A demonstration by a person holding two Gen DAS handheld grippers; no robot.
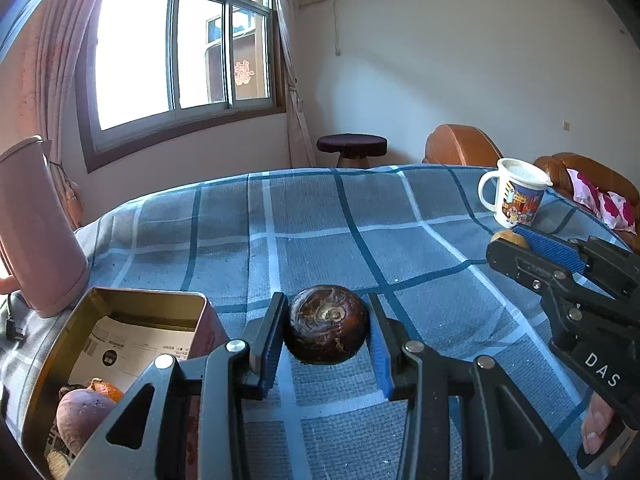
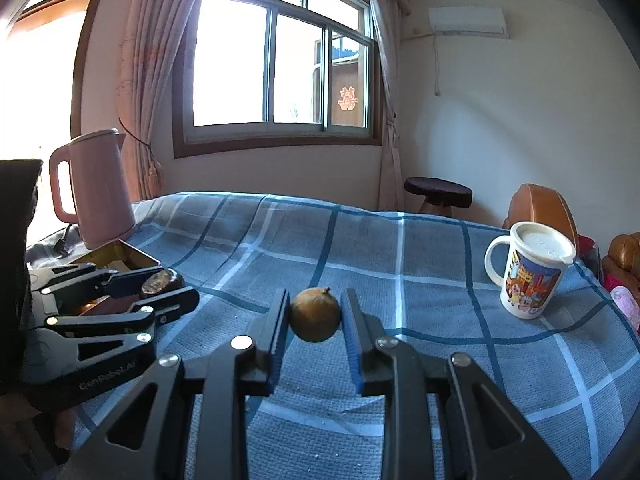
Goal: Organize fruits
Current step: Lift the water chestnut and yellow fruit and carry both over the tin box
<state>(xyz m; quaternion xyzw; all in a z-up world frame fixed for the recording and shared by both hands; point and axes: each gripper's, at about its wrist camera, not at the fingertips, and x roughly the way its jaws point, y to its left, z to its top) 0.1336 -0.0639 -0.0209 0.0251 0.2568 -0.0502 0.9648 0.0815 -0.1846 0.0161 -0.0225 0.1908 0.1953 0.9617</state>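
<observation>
My left gripper [image 1: 327, 324] is shut on a dark brown round fruit [image 1: 326, 330], held just above the blue checked tablecloth [image 1: 320, 220]. It also shows in the right wrist view [image 2: 160, 286] at the left, with the dark fruit [image 2: 158, 282] between its jaws. My right gripper [image 2: 315, 316] is shut on a small tan round fruit [image 2: 315, 315]; in the left wrist view the right gripper [image 1: 510, 238] is at the right with the tan fruit [image 1: 505, 236] at its tip. An open metal tin [image 1: 120, 344] at the lower left holds a purple fruit [image 1: 82, 416] and an orange one [image 1: 106, 390].
A pink kettle [image 2: 98, 188] stands at the table's far left behind the tin [image 2: 120, 258]. A lidded cartoon mug [image 2: 528, 274] stands at the right edge. A round stool [image 2: 438, 192] and brown sofa [image 1: 456, 146] lie beyond the table.
</observation>
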